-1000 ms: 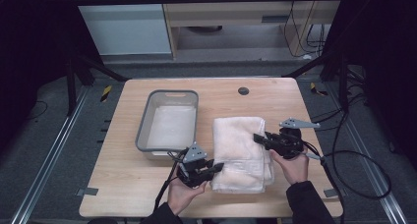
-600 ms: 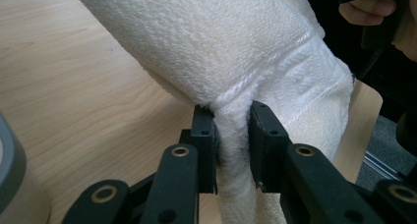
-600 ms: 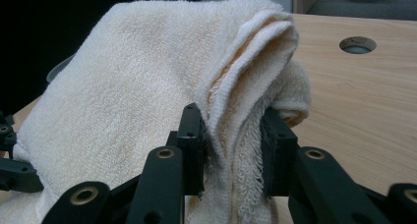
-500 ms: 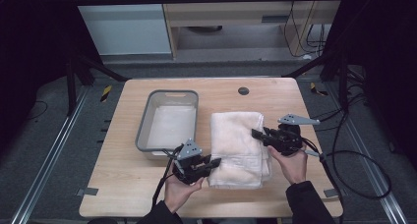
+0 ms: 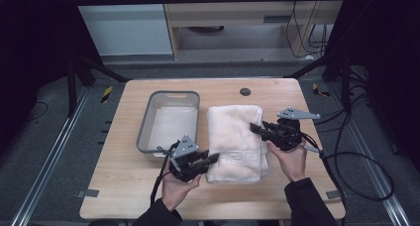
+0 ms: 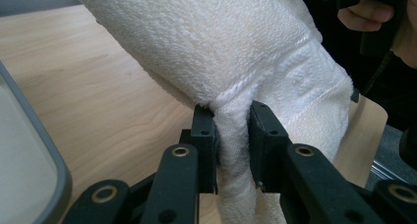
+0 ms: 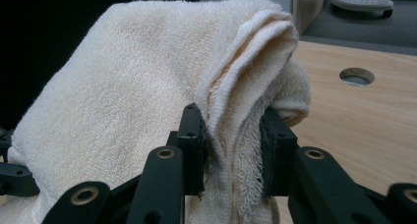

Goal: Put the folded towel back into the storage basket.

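A folded cream towel point(image 5: 234, 137) lies on the wooden table point(image 5: 124, 171), right of a grey tray point(image 5: 148, 124). My left gripper point(image 5: 214, 158) is shut on the towel's near left edge; in the left gripper view the towel point(image 6: 221, 52) is pinched between the black jaws of that gripper point(image 6: 232, 150) and rises off the wood. My right gripper point(image 5: 253, 127) is shut on the right side of the towel; in the right gripper view the bunched layers of the towel point(image 7: 147, 86) sit between the jaws of this gripper point(image 7: 231, 145).
The grey tray holds a pale lining and stands left of the towel. A round hole point(image 5: 244, 91) is in the tabletop behind the towel. Cables point(image 5: 356, 156) trail off the right edge. A dark frame and a shelf unit stand beyond the table.
Both grippers have risen a little with the towel's edges, which lift off the table. The left hand has shifted slightly to the right.
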The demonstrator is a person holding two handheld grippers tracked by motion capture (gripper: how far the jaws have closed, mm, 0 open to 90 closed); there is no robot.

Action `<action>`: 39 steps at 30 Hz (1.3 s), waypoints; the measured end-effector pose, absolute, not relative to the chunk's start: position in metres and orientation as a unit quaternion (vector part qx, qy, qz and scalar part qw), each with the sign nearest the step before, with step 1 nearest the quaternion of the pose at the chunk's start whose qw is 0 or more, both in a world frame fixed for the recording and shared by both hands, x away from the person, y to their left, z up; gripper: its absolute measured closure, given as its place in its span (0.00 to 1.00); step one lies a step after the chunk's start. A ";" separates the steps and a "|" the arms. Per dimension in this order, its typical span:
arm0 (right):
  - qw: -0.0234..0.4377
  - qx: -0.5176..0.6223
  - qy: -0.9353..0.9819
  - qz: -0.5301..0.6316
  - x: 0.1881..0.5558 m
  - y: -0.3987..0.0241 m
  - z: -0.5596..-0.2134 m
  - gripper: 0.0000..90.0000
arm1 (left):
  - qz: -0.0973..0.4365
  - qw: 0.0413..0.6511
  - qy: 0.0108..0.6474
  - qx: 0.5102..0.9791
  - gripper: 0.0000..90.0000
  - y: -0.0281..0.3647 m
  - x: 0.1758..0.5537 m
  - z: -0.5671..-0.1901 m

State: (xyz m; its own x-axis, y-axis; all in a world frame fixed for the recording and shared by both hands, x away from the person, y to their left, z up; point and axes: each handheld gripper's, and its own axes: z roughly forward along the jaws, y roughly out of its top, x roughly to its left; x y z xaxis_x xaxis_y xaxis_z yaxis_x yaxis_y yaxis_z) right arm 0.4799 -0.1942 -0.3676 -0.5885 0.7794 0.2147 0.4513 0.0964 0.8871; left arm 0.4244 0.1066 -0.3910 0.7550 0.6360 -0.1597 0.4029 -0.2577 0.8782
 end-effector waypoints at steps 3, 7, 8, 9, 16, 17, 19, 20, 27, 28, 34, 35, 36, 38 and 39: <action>0.163 0.422 0.722 0.523 0.483 -0.190 -0.361 0.76 | 0.117 0.519 0.332 0.779 0.83 0.111 0.426 -0.385; 0.167 0.418 0.719 0.529 0.487 -0.184 -0.351 0.76 | 0.122 0.527 0.334 0.772 0.83 0.117 0.429 -0.376; 0.168 0.417 0.719 0.530 0.488 -0.183 -0.348 0.76 | 0.123 0.528 0.334 0.771 0.83 0.118 0.430 -0.374; 0.170 0.416 0.719 0.530 0.489 -0.182 -0.346 0.76 | 0.124 0.529 0.334 0.771 0.83 0.119 0.431 -0.372; 0.177 0.414 0.718 0.531 0.494 -0.176 -0.335 0.76 | 0.132 0.534 0.333 0.766 0.83 0.123 0.435 -0.364; 0.177 0.414 0.718 0.531 0.494 -0.176 -0.334 0.76 | 0.134 0.533 0.333 0.766 0.83 0.124 0.436 -0.363; 0.179 0.414 0.717 0.531 0.495 -0.174 -0.332 0.76 | 0.137 0.533 0.331 0.767 0.83 0.125 0.437 -0.361; 0.180 0.414 0.717 0.532 0.496 -0.173 -0.331 0.76 | 0.139 0.535 0.333 0.764 0.83 0.126 0.437 -0.360; 0.184 0.410 0.716 0.534 0.502 -0.166 -0.323 0.76 | 0.145 0.538 0.332 0.761 0.83 0.133 0.442 -0.352; 0.185 0.410 0.716 0.534 0.503 -0.165 -0.321 0.76 | 0.145 0.537 0.332 0.762 0.83 0.134 0.443 -0.351; 0.188 0.405 0.716 0.536 0.507 -0.156 -0.316 0.76 | 0.149 0.540 0.335 0.758 0.83 0.143 0.447 -0.348; 0.188 0.405 0.715 0.538 0.508 -0.154 -0.315 0.76 | 0.150 0.541 0.336 0.756 0.83 0.145 0.447 -0.348; 0.189 0.404 0.715 0.538 0.508 -0.152 -0.314 0.76 | 0.151 0.542 0.338 0.755 0.83 0.147 0.448 -0.348; 0.190 0.403 0.715 0.539 0.510 -0.148 -0.313 0.76 | 0.152 0.543 0.339 0.753 0.83 0.150 0.448 -0.348; 0.190 0.402 0.716 0.538 0.511 -0.146 -0.313 0.76 | 0.152 0.544 0.341 0.752 0.83 0.152 0.449 -0.347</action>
State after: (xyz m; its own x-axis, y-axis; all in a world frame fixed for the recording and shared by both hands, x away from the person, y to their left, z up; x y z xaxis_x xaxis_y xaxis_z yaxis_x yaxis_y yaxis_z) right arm 0.5109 -0.1462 -0.3126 -0.6045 0.7804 0.1599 0.3712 0.0984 0.9233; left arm 0.4487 0.1516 -0.3475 0.7215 0.6779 -0.1411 0.3465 -0.1770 0.9212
